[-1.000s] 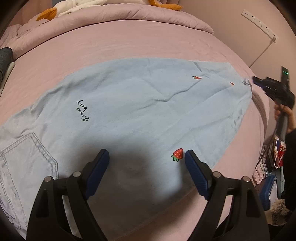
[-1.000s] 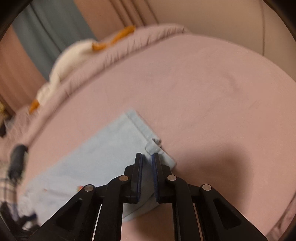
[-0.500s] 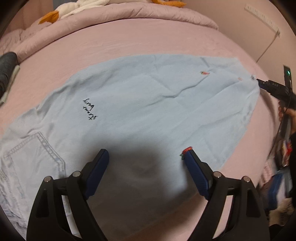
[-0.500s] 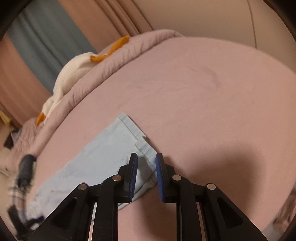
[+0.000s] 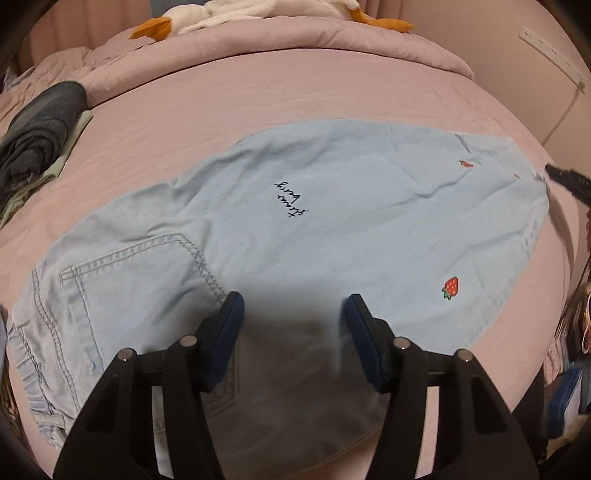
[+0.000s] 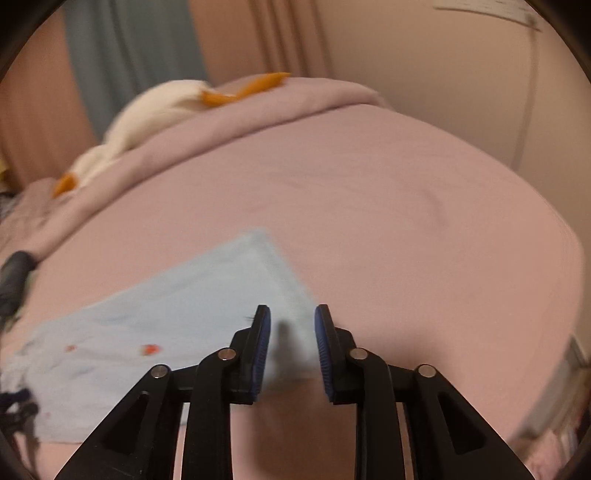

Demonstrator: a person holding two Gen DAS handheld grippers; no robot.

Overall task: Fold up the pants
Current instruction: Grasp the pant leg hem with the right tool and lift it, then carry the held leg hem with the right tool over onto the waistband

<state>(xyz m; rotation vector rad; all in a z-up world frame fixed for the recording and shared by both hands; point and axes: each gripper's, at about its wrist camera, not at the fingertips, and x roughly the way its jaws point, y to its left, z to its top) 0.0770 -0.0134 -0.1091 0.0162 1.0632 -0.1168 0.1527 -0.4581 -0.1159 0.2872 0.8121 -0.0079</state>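
Pants (image 5: 332, 229) lay flat across the middle of the pink bed (image 5: 295, 103), already doubled leg on leg, pocket at lower left, hem at right. Left gripper (image 5: 293, 328) hung over the seat area, jaws closing, nothing pinched. Right gripper (image 6: 291, 339) stood over the hem corner, jaws opening, fabric unpinched between them. Judged step: regrasping. Next, both must pinch an edge to fold lengthwise.

We are looking at a bed (image 5: 258, 103) covered in a pink sheet, with light blue pants (image 5: 332, 221) lying flat across its middle. A rumpled pink duvet (image 5: 295, 40) is lying along the far edge with a white and orange plush toy (image 5: 258, 13) resting on it, and dark folded clothes (image 5: 37, 136) are sitting at the far left.
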